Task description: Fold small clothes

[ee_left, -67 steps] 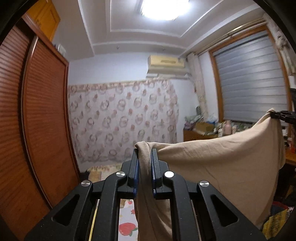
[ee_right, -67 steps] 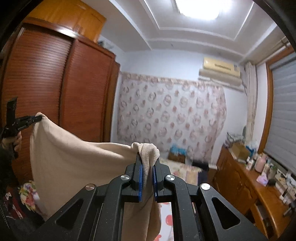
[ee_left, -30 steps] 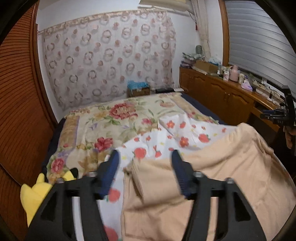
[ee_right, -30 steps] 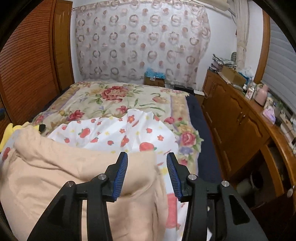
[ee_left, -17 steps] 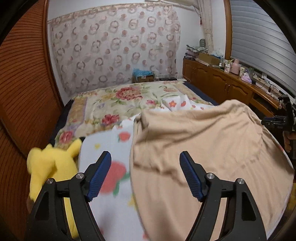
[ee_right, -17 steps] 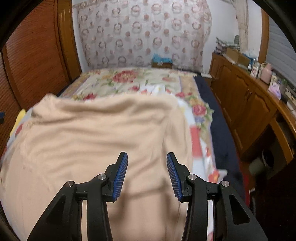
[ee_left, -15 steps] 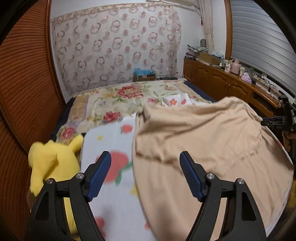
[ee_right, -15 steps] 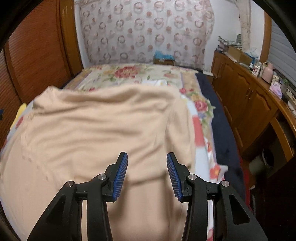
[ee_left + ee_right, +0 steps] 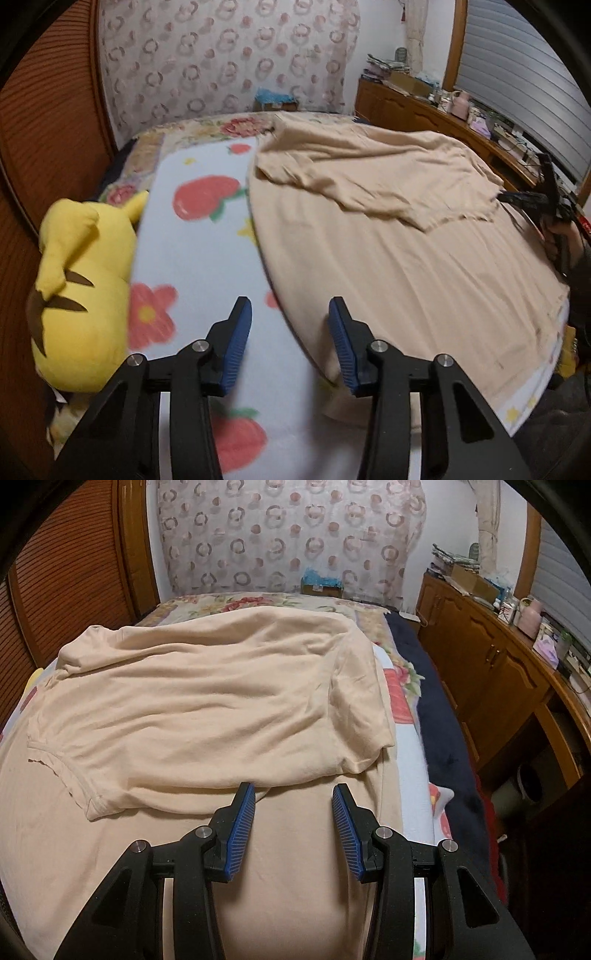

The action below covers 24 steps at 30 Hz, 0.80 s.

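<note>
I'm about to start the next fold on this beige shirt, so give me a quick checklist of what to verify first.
1. Left gripper open, holding nothing: ok.
2. Right gripper open, holding nothing: ok.
3. Beige shirt lying on the bed, top part folded over: ok.
4. Folded layer smooth: not ok, wrinkled.
5. Yellow plush toy apart from the shirt: ok.
6. Near hem lying flat: cannot tell, hidden behind the grippers.

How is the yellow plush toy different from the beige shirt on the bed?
The yellow plush toy is bright yellow with brown stripes; the beige shirt is plain beige. The toy is plump and sits at the bed's left edge; the shirt lies flat, its top part folded over itself. Both are soft and rest on the bed, and neither is held by a gripper.
</note>
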### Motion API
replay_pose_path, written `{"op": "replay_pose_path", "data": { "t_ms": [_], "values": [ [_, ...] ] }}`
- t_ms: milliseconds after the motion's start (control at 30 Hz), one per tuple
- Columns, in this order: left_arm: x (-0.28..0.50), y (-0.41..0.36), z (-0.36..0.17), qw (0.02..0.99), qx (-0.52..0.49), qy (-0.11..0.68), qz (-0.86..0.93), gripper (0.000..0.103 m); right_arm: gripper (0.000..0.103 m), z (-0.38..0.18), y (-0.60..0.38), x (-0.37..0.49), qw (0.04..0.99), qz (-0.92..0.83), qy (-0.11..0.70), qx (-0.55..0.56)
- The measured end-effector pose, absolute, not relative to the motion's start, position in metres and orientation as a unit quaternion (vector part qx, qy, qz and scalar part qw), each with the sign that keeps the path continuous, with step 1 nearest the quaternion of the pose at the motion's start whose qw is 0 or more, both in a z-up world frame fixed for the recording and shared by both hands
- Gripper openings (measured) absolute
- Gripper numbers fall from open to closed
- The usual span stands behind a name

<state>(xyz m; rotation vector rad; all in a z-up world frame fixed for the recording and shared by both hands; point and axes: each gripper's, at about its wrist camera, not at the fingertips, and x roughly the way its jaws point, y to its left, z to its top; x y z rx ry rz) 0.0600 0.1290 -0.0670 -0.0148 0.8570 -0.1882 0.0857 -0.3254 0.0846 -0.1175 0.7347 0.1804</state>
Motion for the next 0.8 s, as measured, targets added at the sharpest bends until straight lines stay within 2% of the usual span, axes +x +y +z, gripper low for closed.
{"op": "replay_pose_path", "data": {
  "t_ms": [67, 200, 267, 300, 367, 433, 500, 800],
  "values": [
    [0.057, 0.125, -0.072, 0.902, -0.008, 0.422, -0.093, 0.043, 0.045, 0.084, -0.327, 0.083, 0.928, 0.089, 0.358, -0.057],
    [0.054, 0.122, -0.081, 0.897, -0.008, 0.434, -0.087, 0.034, 0.045, 0.083, -0.327, 0.084, 0.928, 0.091, 0.358, -0.052],
    [0.052, 0.12, -0.081, 0.897, -0.008, 0.433, -0.091, 0.028, 0.045, 0.085, -0.329, 0.083, 0.928, 0.091, 0.358, -0.052],
    [0.052, 0.12, -0.081, 0.895, -0.012, 0.434, -0.097, 0.021, 0.045, 0.084, -0.329, 0.084, 0.928, 0.091, 0.358, -0.053],
    [0.051, 0.118, -0.081, 0.893, -0.016, 0.437, -0.109, 0.018, 0.045, 0.084, -0.33, 0.083, 0.928, 0.092, 0.358, -0.051],
    [0.051, 0.115, -0.081, 0.892, -0.012, 0.437, -0.113, 0.006, 0.045, 0.084, -0.331, 0.083, 0.928, 0.092, 0.358, -0.053],
    [0.051, 0.113, -0.079, 0.895, -0.007, 0.434, -0.107, 0.001, 0.045, 0.079, -0.329, 0.084, 0.928, 0.092, 0.358, -0.053],
    [0.032, 0.123, -0.034, 0.916, 0.021, 0.397, -0.055, 0.001, 0.046, 0.08, -0.331, 0.083, 0.928, 0.092, 0.358, -0.054]
  ]
}}
